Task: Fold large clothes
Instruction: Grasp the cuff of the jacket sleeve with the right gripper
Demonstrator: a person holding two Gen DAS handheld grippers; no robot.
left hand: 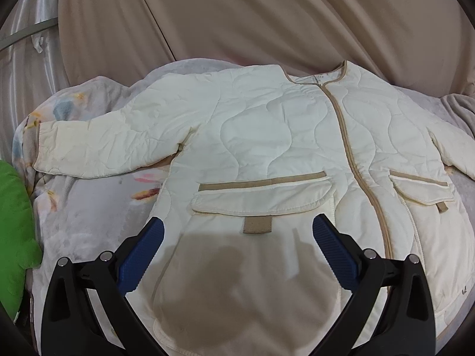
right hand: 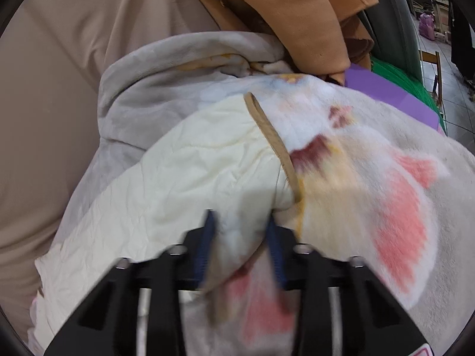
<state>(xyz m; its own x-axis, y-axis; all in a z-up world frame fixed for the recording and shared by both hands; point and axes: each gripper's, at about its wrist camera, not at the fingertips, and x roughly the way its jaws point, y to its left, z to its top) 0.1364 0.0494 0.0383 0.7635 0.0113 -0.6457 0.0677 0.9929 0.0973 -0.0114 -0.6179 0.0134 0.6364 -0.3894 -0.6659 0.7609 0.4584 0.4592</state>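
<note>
On the blanket (left hand: 89, 207), jacket (left hand: 267, 136) lies flat, collar pointing away.

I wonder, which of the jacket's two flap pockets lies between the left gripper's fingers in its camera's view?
The larger-looking pocket left of the zipper, with the tan tab hanging from its flap. The other pocket lies beyond the zipper, toward the picture's right edge.

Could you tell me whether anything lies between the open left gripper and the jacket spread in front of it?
Nothing visible does: the left gripper hangs open directly over the jacket, whose front lies bare on the blanket.
</note>
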